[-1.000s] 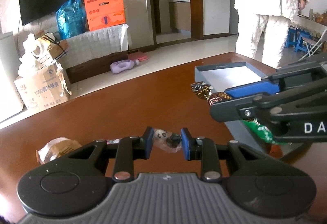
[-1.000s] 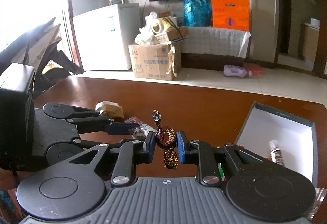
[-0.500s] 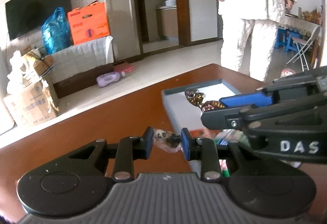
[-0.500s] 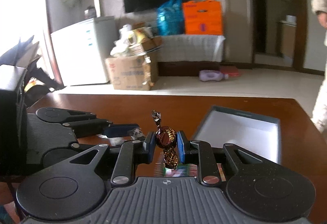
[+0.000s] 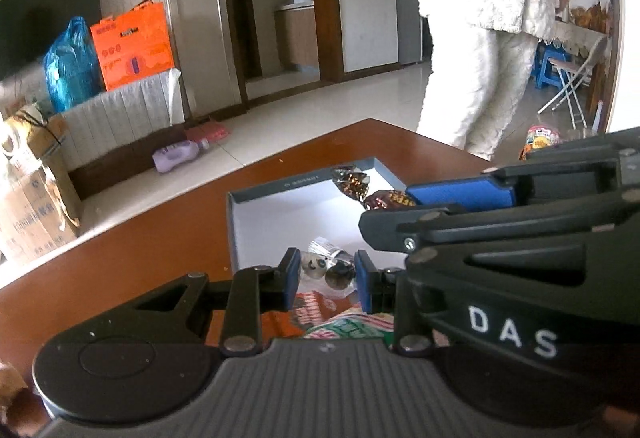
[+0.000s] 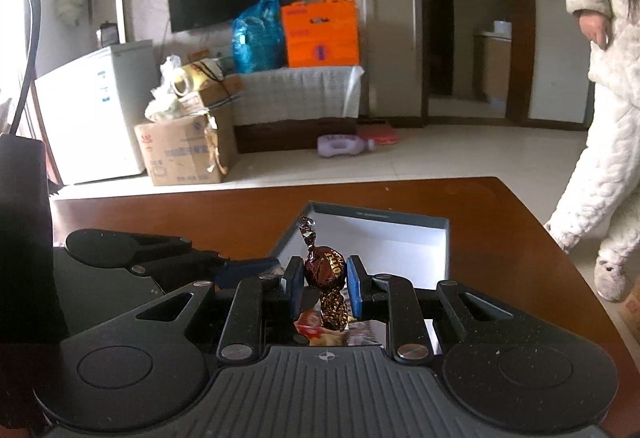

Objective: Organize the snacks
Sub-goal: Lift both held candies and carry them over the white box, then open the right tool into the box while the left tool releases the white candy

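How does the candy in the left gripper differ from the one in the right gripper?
The clear-wrapped candy shows light and dark pieces through its wrapper; the brown foil candy is opaque with gold print. The clear-wrapped candy lies crosswise, the brown foil candy stands upright, twist up. Shared: each is clamped over the open grey box, by the left gripper and right gripper.

**Rig appearance: two handheld grippers**

Left gripper (image 5: 327, 278): matte black linkage arms, blue pads on the fingertips (image 5: 291, 278), silver pivot rivets, ribbed grey base plate with round black side lobes. Right gripper (image 6: 325, 280): same build, fine pale speckling on the lobes, small cross mark on the ribbed plate at 6 o'clock. Seen from the left camera at 3 o'clock, its side carries white letters "DAS" and a screw head.
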Motion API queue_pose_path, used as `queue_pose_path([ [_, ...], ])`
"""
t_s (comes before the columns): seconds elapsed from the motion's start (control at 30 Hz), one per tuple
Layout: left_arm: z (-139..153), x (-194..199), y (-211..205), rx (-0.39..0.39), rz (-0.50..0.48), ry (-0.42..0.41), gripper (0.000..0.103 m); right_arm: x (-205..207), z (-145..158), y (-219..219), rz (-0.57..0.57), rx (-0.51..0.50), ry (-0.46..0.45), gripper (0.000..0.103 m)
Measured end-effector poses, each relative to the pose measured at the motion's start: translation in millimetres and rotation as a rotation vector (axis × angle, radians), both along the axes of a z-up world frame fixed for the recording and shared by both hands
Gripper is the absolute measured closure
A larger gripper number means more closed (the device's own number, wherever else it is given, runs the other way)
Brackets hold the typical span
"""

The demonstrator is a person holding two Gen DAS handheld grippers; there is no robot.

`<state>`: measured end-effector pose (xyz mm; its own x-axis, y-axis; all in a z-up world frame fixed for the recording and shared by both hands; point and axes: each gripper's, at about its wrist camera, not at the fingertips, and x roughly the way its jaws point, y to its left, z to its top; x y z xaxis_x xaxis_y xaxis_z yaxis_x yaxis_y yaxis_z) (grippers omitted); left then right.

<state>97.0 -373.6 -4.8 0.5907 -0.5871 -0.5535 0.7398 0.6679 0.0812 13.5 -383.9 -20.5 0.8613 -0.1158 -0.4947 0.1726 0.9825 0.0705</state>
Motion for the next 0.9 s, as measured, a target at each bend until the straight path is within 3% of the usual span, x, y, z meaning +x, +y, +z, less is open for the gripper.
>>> queue_pose_path([
  [0.37, -7.8, -16.3, -5.1, -0.002, -0.088, -0.015, 0.076, 8.6, -13.3, -2.8, -0.022, 0.018, 0.026, 0.078],
  [0.9, -11.1, -13.7, 17.7, -0.035, -0.068, -0.018, 0.071, 12.2, -13.5, -1.2, -0.016, 0.021, 0.031, 0.078],
])
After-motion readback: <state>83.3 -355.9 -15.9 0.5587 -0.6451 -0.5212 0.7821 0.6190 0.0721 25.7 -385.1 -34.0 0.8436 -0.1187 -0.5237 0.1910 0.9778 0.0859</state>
